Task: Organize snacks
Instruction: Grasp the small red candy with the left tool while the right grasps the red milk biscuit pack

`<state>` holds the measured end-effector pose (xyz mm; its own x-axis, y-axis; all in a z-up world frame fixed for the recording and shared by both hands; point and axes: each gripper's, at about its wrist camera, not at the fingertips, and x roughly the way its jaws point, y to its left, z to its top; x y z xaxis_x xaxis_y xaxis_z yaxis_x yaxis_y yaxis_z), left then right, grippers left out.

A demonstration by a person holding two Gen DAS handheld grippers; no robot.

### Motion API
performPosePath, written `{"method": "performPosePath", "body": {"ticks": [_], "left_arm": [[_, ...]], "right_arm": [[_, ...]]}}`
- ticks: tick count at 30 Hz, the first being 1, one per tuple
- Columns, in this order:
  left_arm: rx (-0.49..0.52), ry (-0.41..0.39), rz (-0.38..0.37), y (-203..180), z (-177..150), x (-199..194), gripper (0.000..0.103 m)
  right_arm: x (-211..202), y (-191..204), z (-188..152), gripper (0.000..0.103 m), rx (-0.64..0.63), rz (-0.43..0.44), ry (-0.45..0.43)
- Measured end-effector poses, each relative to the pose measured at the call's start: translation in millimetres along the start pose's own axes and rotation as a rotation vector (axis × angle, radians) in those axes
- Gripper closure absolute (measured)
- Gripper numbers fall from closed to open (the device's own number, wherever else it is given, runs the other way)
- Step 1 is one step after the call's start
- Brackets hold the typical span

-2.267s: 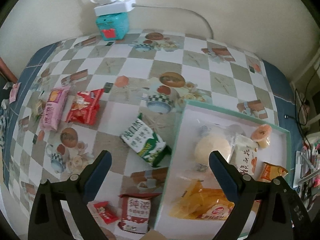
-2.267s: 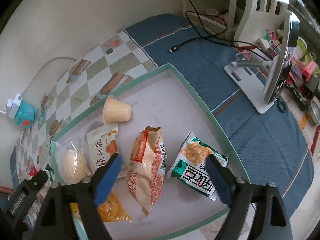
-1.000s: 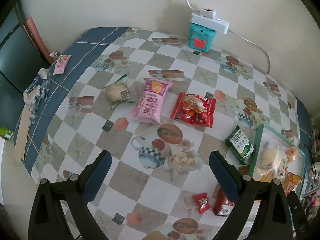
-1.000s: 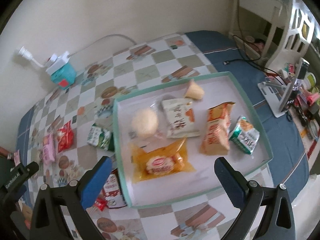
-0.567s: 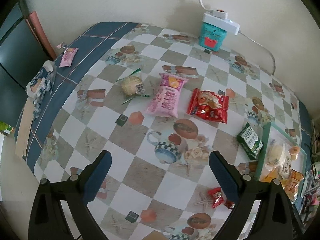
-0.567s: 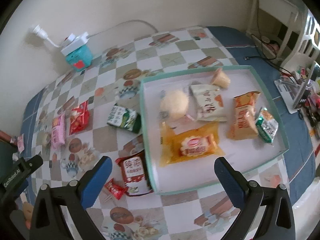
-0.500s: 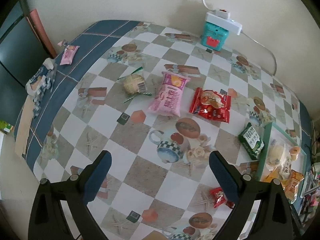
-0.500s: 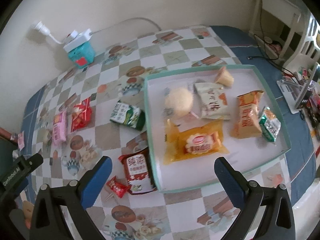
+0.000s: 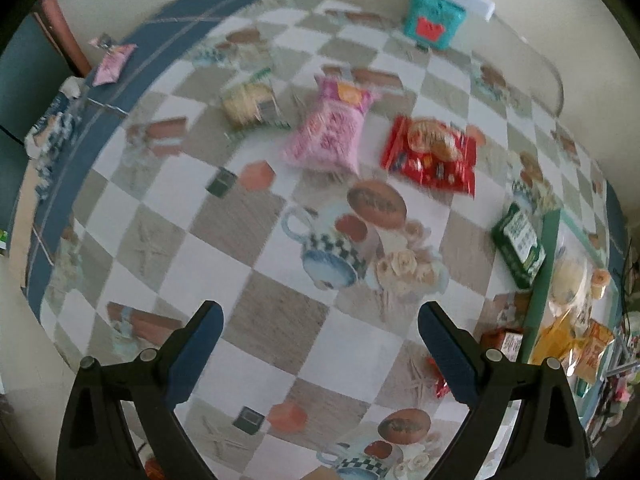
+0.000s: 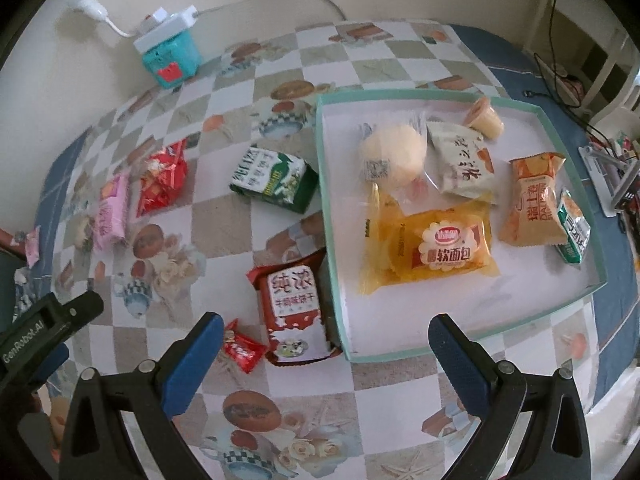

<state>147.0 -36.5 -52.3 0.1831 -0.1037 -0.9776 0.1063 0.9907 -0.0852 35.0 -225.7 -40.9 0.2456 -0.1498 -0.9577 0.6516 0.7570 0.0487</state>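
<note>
Both tools are held released above the counter, nothing between their fingers: the left tool over bare checkered cloth, the right tool over the near rim of the tray. A yellow bread packet and other snacks are seen inside the tray. Outside its left wall lie a green packet, a red-brown biscuit packet touching the wall, and a small red candy. Farther left lie a red packet and a pink packet
</note>
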Motion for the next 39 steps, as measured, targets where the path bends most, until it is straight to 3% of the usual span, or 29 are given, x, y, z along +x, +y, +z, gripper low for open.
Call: {"method": "performPosePath", "body": {"ticks": [15,19,23,24,25,29,31,33,36,39], "left_arm": [[0.077,0.126,-0.034,-47.6,-24.4,35.4,0.005],[0.113,0.14,-0.049,-62.2,-32.4,37.3,0.015],[0.147,0.165,-0.07,-79.1,-40.6,39.8,0.016],[0.152,0.175,-0.08,-82.2,-42.9,40.7,0.02],[0.161,0.186,-0.091,-86.2,-45.9,41.8,0.033],[0.192,0.212,-0.096,-100.4,-56.5,47.0,0.044],[0.201,0.213,-0.091,-107.5,-64.1,48.0,0.061],[0.203,0.215,-0.099,-111.1,-68.4,48.4,0.066],[0.202,0.213,-0.106,-117.2,-70.5,50.8,0.085],[0.197,0.205,-0.106,-109.7,-61.7,57.8,0.085]], "right_arm": [[9.6,-34.8,8.8,0.0,0.058,-0.044,0.026],[8.4,-46.7,10.6,0.0,0.082,-0.048,0.024],[6.4,-56.7,13.2,0.0,0.103,-0.046,0.019],[6.4,-57.7,13.5,0.0,0.107,-0.046,0.019],[6.4,-59.1,13.8,0.0,0.111,-0.046,0.019],[5.7,-61.2,14.8,0.0,0.114,-0.04,0.021],[5.6,-60.6,15.2,0.0,0.112,-0.039,0.02],[5.7,-59.5,15.6,0.0,0.109,-0.038,0.018],[5.0,-59.2,15.6,0.0,0.107,-0.039,0.017],[4.7,-59.1,15.6,0.0,0.105,-0.04,0.016]]}}
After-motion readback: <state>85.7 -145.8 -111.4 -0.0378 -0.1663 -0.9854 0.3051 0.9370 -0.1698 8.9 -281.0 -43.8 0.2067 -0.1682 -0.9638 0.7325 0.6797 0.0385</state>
